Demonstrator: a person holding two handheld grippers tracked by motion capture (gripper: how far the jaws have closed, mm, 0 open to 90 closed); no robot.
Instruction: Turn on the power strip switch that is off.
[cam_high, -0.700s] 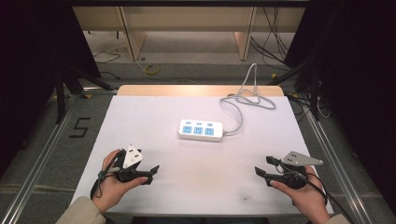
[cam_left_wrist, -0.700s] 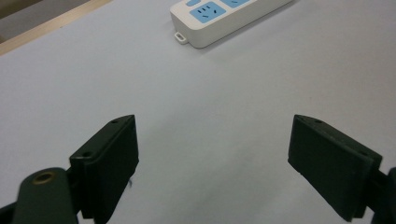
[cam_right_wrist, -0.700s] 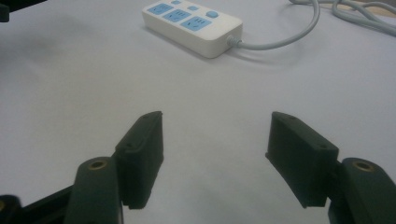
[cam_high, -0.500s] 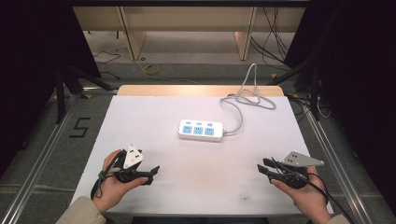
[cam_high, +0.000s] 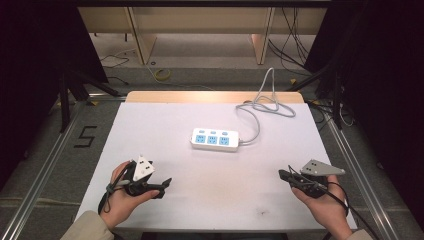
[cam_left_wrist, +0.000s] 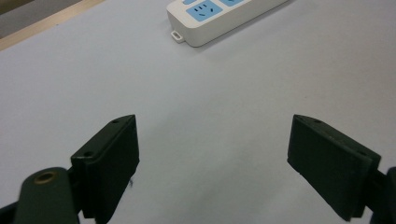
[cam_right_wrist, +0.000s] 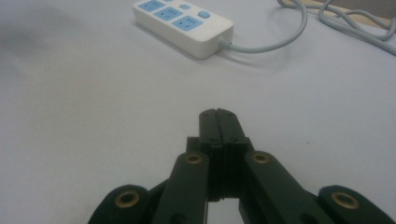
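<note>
Right tongs (cam_high: 286, 175) now closed, empty | left tongs (cam_high: 161, 185) apart | power strip (cam_high: 215, 139) untouched

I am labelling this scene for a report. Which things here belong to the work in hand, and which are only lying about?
Belongs to the work:
- white plastic power strip with blue sockets
- its grey cable
- left gripper, fingers apart
- right gripper, fingers closed together

Only lying about:
- yellow ring on the floor
- black "5" floor mark

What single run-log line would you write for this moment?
left gripper: jaws open, empty | right gripper: jaws shut, empty | power strip: mid-table, untouched, apart from both | cable: trails to far edge
</note>
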